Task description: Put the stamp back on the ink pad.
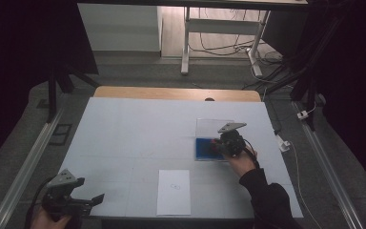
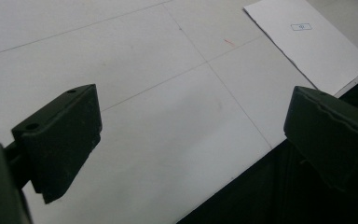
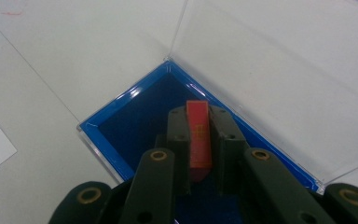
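Observation:
A shallow blue box (image 3: 135, 116) with a clear hinged lid (image 3: 279, 65) lies open on the white table, right of centre in the high view (image 1: 204, 148). My right gripper (image 3: 199, 114) hangs over the box's blue floor, shut on a thin red block (image 3: 199, 135) that stands on edge between the pads. In the high view the right gripper (image 1: 219, 144) sits at the box's right side. My left gripper (image 1: 95, 199) rests at the front left of the table, jaws wide apart with nothing between them (image 2: 191, 135).
A white sheet of paper (image 1: 174, 192) with a small printed mark lies at the front centre of the table; it also appears in the left gripper view (image 2: 307, 42). The table's front edge (image 2: 242, 177) runs just under the left gripper. Desk legs and cables stand beyond the far edge.

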A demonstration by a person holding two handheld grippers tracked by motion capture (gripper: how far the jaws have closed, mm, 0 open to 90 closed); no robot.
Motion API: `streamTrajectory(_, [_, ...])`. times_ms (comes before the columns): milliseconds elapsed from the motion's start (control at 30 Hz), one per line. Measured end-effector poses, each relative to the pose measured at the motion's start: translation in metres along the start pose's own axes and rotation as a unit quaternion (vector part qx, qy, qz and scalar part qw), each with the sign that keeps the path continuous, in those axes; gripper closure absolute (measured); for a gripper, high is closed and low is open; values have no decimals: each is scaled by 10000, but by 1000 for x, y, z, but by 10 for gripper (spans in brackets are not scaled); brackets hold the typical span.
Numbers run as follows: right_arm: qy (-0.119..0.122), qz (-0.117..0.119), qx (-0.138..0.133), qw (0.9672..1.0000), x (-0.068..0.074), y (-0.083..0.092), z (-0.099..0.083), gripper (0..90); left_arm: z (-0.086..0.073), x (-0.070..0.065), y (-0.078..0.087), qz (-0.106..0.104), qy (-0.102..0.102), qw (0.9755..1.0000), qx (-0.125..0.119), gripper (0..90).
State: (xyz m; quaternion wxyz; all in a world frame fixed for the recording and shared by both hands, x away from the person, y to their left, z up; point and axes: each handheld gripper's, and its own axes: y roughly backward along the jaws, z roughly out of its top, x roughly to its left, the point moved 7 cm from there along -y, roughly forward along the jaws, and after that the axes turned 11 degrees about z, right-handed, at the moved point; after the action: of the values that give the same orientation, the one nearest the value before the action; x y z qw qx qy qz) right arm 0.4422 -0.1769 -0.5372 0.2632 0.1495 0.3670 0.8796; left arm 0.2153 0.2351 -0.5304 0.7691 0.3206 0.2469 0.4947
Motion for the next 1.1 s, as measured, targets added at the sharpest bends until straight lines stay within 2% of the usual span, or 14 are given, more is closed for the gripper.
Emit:
streamTrajectory(300, [-18, 51, -58, 10000, 0, 1, 1, 793, 0, 0, 0, -1, 7, 10000, 0, 46])
streamTrajectory(500, [-92, 95, -304, 9995, 2, 6, 6, 758, 0, 0, 0, -4, 20, 10000, -2, 46])
streamTrajectory(800, [-43, 21, -398, 9992, 3, 13, 8, 615, 0, 0, 0, 5, 12, 10000, -5, 46])
streamTrajectory(1100, [-69, 54, -349, 9994, 7, 16, 5, 475, 0, 0, 0, 3, 12, 10000, -6, 46])
